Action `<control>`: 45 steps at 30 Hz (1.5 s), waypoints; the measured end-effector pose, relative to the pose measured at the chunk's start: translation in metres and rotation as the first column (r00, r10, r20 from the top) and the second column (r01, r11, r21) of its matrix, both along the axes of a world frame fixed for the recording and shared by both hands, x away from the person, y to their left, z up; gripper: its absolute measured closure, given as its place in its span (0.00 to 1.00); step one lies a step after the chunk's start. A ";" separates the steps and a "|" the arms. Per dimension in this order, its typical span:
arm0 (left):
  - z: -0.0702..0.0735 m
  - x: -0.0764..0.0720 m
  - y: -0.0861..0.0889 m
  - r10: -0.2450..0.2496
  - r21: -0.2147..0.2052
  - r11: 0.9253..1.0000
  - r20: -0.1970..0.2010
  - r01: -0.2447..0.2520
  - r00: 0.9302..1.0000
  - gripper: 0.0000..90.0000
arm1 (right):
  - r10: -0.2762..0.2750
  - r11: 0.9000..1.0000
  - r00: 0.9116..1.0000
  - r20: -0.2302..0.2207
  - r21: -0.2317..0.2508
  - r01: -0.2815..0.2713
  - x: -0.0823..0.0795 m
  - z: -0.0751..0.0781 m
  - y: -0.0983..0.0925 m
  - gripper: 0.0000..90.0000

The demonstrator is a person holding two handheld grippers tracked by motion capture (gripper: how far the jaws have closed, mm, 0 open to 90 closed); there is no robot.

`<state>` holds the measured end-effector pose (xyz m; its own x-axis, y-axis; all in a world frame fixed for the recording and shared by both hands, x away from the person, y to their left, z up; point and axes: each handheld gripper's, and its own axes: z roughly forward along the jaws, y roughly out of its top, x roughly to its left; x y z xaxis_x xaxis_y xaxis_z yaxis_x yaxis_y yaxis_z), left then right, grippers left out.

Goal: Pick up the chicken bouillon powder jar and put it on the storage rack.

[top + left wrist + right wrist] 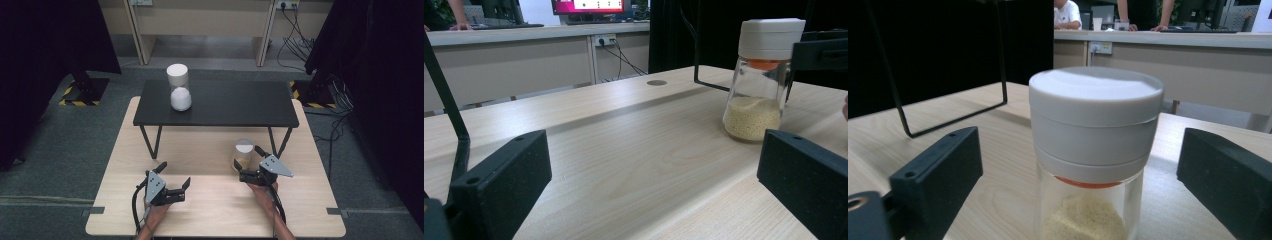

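A glass jar (243, 155) with a white lid and pale yellow grains stands on the wooden table (210, 210), right of the middle. My right gripper (246, 156) reaches around it. In the right gripper view the jar (1095, 150) stands upright between the two black jaws, with a gap on each side, so the right gripper (1080, 150) is open. My left gripper (175, 173) rests open near the front left with nothing between its jaws. In the left gripper view the left gripper (654, 155) faces bare wood, and the jar (759, 80) stands farther off to the right.
A low black shelf (215, 102) on thin wire legs spans the back of the table. A white hourglass-shaped container (178, 87) stands on its left part. One shelf leg (277, 142) stands just behind the jar. Cables lie on the floor at the right.
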<state>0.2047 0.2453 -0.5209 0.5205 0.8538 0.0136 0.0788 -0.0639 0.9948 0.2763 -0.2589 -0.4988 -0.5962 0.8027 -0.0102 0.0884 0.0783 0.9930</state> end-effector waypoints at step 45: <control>0.001 0.000 0.000 -0.001 0.012 1.000 0.001 0.001 1.000 0.00 | -0.060 0.997 0.997 -0.038 -0.051 0.058 0.006 0.014 0.017 0.38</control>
<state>0.2048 0.2449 -0.5202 0.5215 0.8529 0.0246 0.0780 -0.0764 0.9940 0.2821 -0.2418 -0.4849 -0.5487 0.8356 -0.0282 0.1339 0.1211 0.9836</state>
